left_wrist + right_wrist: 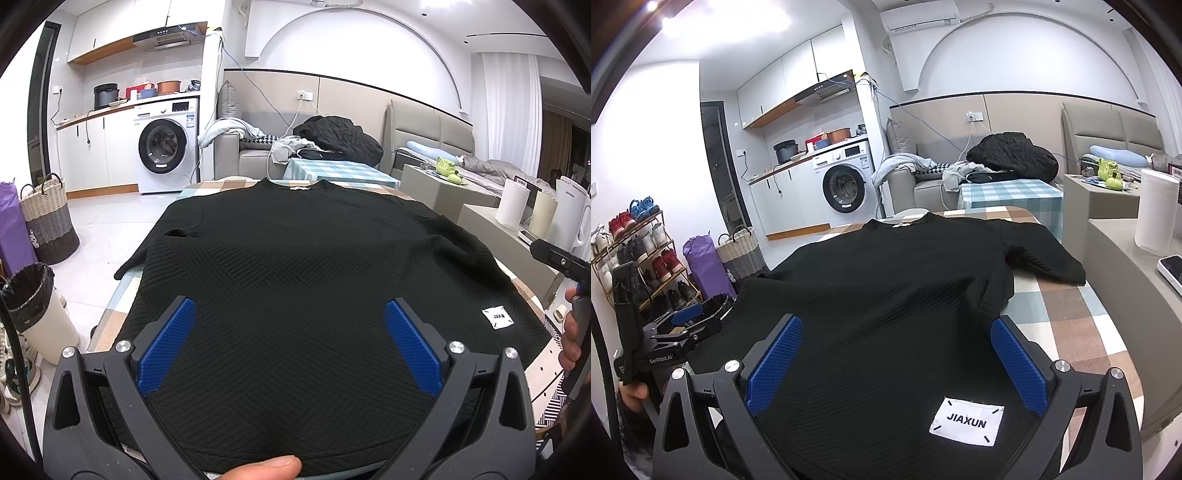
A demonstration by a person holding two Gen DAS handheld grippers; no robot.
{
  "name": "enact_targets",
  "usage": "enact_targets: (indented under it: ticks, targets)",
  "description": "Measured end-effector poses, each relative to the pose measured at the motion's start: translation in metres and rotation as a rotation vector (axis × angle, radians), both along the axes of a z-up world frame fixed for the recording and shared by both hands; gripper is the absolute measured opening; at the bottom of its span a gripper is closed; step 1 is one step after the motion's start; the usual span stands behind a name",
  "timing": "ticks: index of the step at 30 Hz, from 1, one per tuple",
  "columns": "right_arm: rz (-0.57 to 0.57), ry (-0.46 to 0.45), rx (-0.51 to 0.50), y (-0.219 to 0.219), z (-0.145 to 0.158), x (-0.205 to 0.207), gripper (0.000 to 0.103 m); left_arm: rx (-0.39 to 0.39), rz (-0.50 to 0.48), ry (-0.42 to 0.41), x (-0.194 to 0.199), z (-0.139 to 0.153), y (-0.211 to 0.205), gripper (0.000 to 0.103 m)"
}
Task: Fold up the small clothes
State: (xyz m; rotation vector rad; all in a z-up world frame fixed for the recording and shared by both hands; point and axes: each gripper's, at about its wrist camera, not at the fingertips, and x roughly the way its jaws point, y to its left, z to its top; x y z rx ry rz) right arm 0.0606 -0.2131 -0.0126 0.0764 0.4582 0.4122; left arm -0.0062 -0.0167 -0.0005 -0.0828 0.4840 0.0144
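A black textured short-sleeved top [295,251] lies spread flat on the checked tablecloth [110,314], collar at the far side, hem near me. A white JIAXUN label [966,422] sits near the hem on the right; it also shows in the left wrist view [498,316]. My left gripper [290,314] is open over the hem's left half, blue pads [170,343] wide apart. My right gripper [895,332] is open over the hem's right half, above the top [886,280]. The left gripper also shows in the right wrist view [690,319].
A lined bin [40,306] and a woven basket [48,221] stand on the floor to the left. Grey counters with paper rolls [513,203] and a phone [1172,271] run along the right. A sofa with a black coat [340,138] is behind the table. A shoe rack [635,251] stands far left.
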Motion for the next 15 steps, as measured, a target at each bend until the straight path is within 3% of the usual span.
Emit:
enact_targets:
  ticks: [15]
  targets:
    - [0.001, 0.05, -0.015, 0.002, -0.002, 0.011, 0.103, -0.014, 0.037, 0.001, 0.004, 0.015, 0.01, 0.102]
